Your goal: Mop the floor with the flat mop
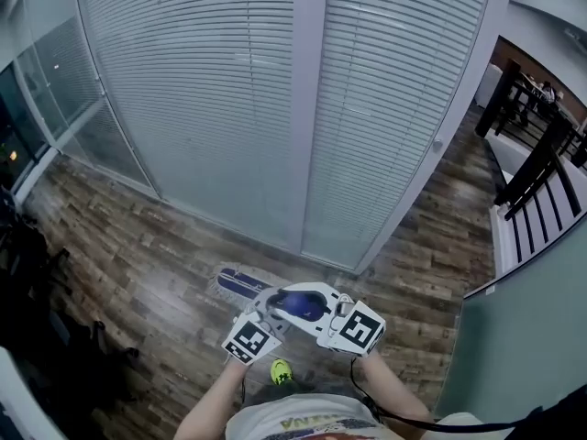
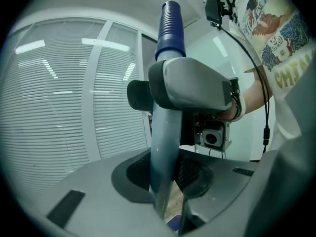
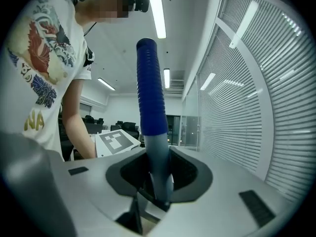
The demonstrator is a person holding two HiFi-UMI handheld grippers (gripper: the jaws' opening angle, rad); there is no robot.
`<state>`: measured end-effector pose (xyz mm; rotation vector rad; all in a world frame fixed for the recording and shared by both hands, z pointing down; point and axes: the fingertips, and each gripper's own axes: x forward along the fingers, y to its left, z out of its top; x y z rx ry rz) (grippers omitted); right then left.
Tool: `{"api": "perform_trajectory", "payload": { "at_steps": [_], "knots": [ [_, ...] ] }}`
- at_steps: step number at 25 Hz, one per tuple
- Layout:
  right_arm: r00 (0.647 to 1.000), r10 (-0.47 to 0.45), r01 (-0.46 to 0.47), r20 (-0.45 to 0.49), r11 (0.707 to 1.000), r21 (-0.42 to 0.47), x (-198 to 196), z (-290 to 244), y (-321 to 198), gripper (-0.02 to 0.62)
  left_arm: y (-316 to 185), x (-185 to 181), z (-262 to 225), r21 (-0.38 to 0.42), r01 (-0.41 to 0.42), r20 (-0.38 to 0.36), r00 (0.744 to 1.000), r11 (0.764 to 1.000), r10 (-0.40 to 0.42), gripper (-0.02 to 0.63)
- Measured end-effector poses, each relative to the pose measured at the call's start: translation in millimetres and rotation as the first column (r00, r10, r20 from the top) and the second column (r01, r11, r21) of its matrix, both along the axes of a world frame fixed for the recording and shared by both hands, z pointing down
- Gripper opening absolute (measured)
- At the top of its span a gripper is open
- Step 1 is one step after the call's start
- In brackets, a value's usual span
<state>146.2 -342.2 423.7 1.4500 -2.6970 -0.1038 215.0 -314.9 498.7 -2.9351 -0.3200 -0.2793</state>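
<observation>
The flat mop's head (image 1: 235, 282) lies on the wooden floor (image 1: 138, 246) close to the blind-covered glass wall. Its grey pole (image 2: 163, 162) ends in a ribbed blue grip (image 3: 150, 88), which also shows from above (image 1: 299, 305). My left gripper (image 2: 165, 181) is shut on the grey pole lower down. My right gripper (image 3: 158, 181) is shut on the pole just below the blue grip, and in the left gripper view the right gripper (image 2: 197, 85) sits right above. In the head view the left gripper (image 1: 255, 335) and right gripper (image 1: 348, 324) sit side by side at the grip.
White blinds (image 1: 275, 108) fill the wall ahead. A dark railing (image 1: 541, 172) and a pale green wall (image 1: 523, 337) stand to the right. Dark bags or chairs (image 1: 27, 282) crowd the left. A yellow-green shoe (image 1: 281, 370) is just behind the grippers.
</observation>
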Motion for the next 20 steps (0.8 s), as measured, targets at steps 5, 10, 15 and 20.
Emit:
{"api": "perform_trajectory", "payload": {
  "at_steps": [5, 10, 15, 20],
  "knots": [
    [0.999, 0.010, -0.010, 0.040, 1.000, 0.004, -6, 16, 67, 0.114, 60, -4, 18, -0.004, 0.085, 0.028, 0.996, 0.996, -0.085, 0.075],
    [0.994, -0.001, 0.004, 0.114, 0.999, -0.033, -11, 35, 158, 0.123, 144, -7, 38, 0.020, 0.152, 0.070, 0.986, 0.988, -0.153, 0.077],
    [0.990, -0.060, 0.069, 0.127, 0.995, -0.069, -38, 65, 249, 0.131, 227, -31, 67, 0.046, 0.200, 0.119, 0.972, 0.979, -0.204, 0.081],
    [0.984, -0.099, 0.111, 0.148, 0.991, -0.078, -67, 76, 334, 0.141, 307, -57, 78, 0.039, 0.271, 0.127, 0.953, 0.962, -0.274, 0.086]
  ]
}}
